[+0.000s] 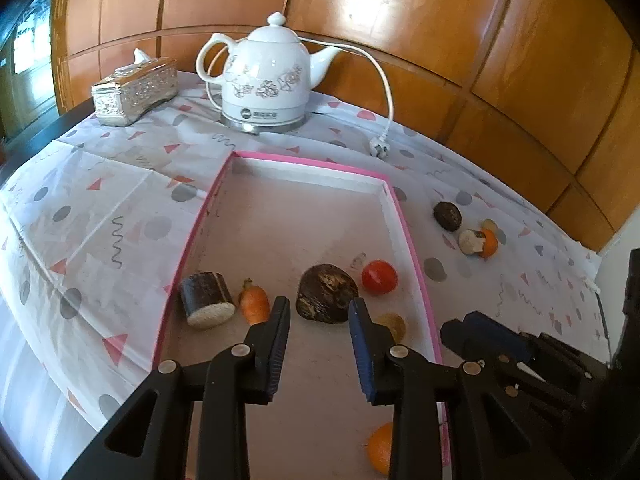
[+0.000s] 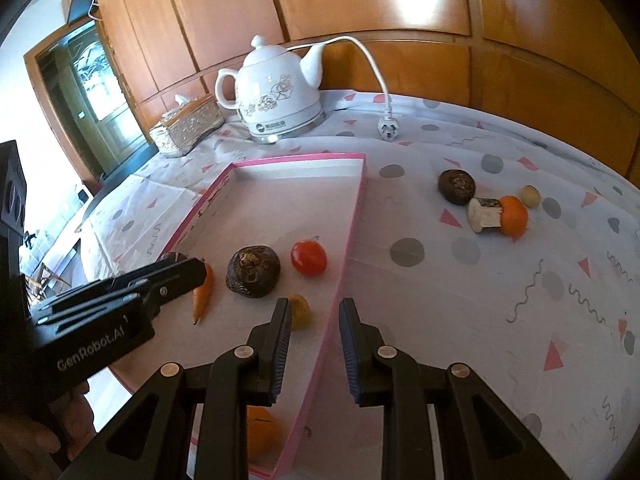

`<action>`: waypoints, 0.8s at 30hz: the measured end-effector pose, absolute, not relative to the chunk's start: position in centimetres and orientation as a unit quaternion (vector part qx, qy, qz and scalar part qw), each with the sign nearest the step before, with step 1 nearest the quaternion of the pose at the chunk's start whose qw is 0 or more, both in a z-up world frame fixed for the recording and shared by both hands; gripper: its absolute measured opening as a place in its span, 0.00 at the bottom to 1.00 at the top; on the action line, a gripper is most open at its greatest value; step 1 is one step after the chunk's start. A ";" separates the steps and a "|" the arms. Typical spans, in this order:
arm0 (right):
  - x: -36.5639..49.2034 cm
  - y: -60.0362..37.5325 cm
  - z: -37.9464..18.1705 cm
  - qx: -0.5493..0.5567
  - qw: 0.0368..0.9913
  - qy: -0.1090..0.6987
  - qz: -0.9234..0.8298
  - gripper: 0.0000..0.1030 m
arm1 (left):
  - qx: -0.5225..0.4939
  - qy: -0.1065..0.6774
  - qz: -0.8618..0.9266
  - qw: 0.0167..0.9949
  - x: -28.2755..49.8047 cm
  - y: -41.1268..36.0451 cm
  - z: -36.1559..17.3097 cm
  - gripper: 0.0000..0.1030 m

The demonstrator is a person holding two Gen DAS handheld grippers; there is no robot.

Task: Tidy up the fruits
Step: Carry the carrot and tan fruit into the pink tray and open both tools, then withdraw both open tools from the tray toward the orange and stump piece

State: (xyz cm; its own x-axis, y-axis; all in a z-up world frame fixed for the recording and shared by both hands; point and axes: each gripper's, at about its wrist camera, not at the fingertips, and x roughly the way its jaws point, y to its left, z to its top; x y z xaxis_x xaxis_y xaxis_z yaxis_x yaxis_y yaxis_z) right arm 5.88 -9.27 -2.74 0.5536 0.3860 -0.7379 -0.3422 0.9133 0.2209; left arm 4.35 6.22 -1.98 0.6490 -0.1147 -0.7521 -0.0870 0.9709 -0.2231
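Left wrist view: the left gripper (image 1: 319, 304) is held over the pink-rimmed tray (image 1: 308, 162) on the tabletop (image 1: 100, 200), its fingers narrowly parted and empty. Just beyond them in the tray a dark fruit (image 1: 326, 292) is seen, flanked by a tomato (image 1: 379, 277), a carrot (image 1: 254, 302) and a dark cut stub (image 1: 206, 300); an orange (image 1: 380, 448) lies nearer. Right wrist view: the right gripper (image 2: 315, 306) is poised above the tray's right wall, fingers narrowly apart, nothing between them. Outside the tray, another dark fruit (image 2: 457, 186) and a second orange (image 2: 514, 216) are left on the cloth.
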 end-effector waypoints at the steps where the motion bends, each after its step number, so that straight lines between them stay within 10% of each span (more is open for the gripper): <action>1: 5.8 -9.5 -2.7 0.027 0.882 0.424 0.204 0.24 | -0.118 0.419 -0.009 0.900 4.3 6.0 -2.0 0.30; 24: 6.4 -17.5 -4.5 0.094 0.888 0.436 0.114 0.25 | -0.074 0.428 -0.062 0.899 5.2 0.7 -1.8 0.30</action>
State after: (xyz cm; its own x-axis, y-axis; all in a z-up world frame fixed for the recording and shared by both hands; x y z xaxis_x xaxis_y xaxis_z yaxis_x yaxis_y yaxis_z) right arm 6.36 -17.54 -4.52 0.5946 0.2841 -0.7521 -0.1207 0.9564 0.2659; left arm 5.24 0.72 -1.79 0.6258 -0.1755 -0.7600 0.0484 0.9812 -0.1868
